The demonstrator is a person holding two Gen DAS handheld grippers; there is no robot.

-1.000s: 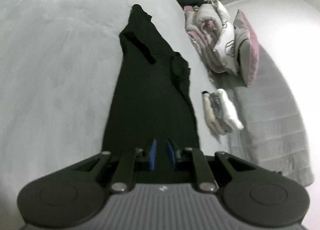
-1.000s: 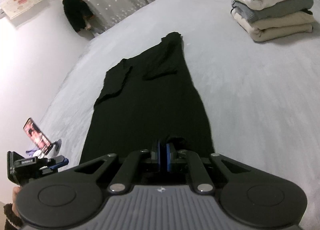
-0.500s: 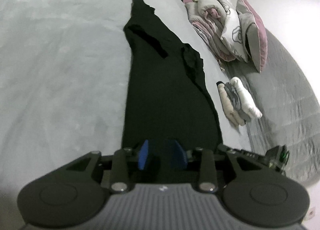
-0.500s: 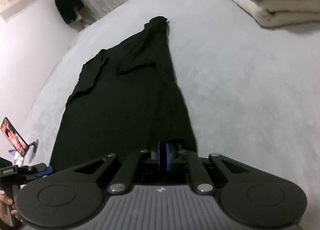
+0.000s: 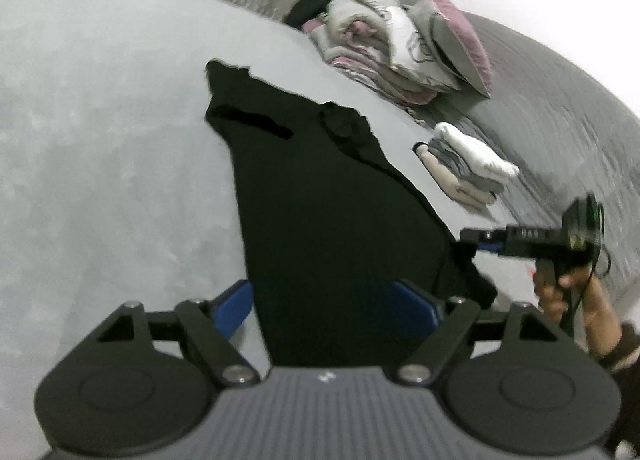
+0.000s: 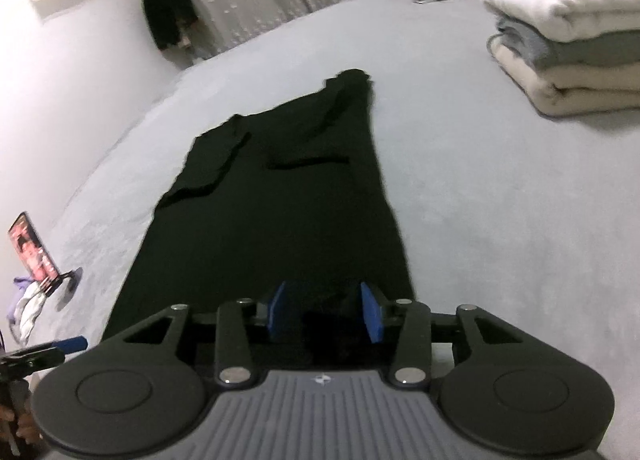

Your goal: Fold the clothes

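A long black garment [image 6: 280, 212] lies spread flat on the grey bed [image 6: 480, 220], stretching away from both cameras toward the curtain at the far side of the bed. Its near hem sits right at the two tools.

The left hand-held gripper [image 5: 332, 300] has its jaws opening, already wide, with the hem's left part lying between the blue pads [image 5: 234, 306] but not pinched. The right hand-held gripper [image 6: 325, 310] is also opening, its jaws about half apart, with the hem's right corner between them and no pad pressing on the cloth. In the left wrist view that corner looks bunched below the right tool, near the person's hand [image 5: 560, 292].

A stack of folded clothes [image 6: 568, 48] rests to the right of the garment, well apart from it. Pillows [image 5: 420, 44] are piled beyond the stack.

The likely trouble from here is the released hem. That bunched corner may stay crumpled, so any next fold would trap a wrinkle. A sleeve lies folded in over the upper body and could slip out if the cloth gets dragged. Pads catching fabric while pulling away would skew the garment.
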